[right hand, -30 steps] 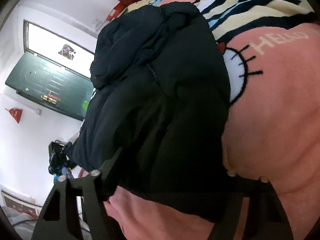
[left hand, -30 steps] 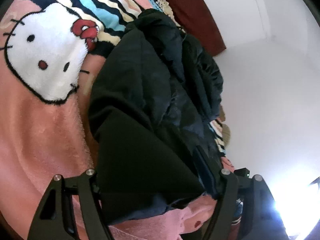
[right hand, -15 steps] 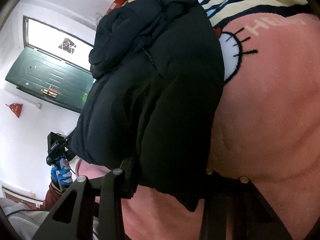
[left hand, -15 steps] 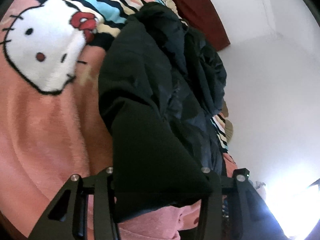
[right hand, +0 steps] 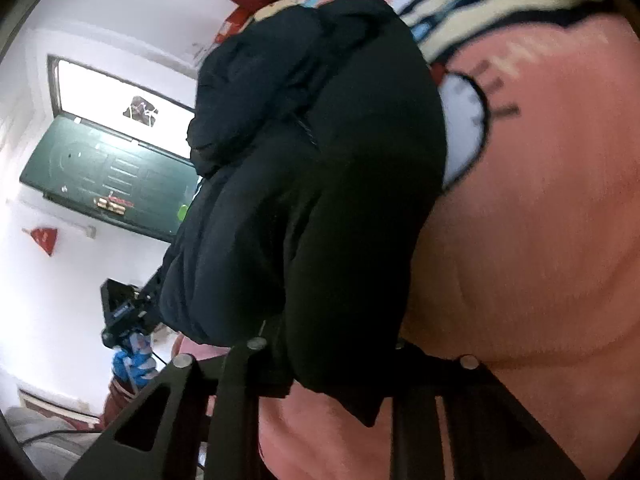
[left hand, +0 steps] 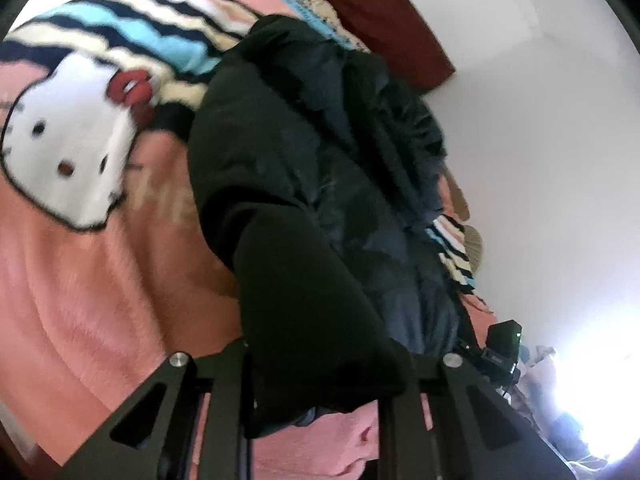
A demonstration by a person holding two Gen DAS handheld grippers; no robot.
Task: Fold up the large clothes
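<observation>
Both my left gripper and right gripper have just been closing and now pinch the near hem of the black padded jacket lying on the pink blanket, so next I should lift it evenly and fold it away

White walls, green door under a bright transom window, pink cartoon-cat blanket

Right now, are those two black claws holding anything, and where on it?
Both grip the black jacket by its near bottom edge: the left gripper and right gripper have just closed, fabric pinched between their fingers.
</observation>
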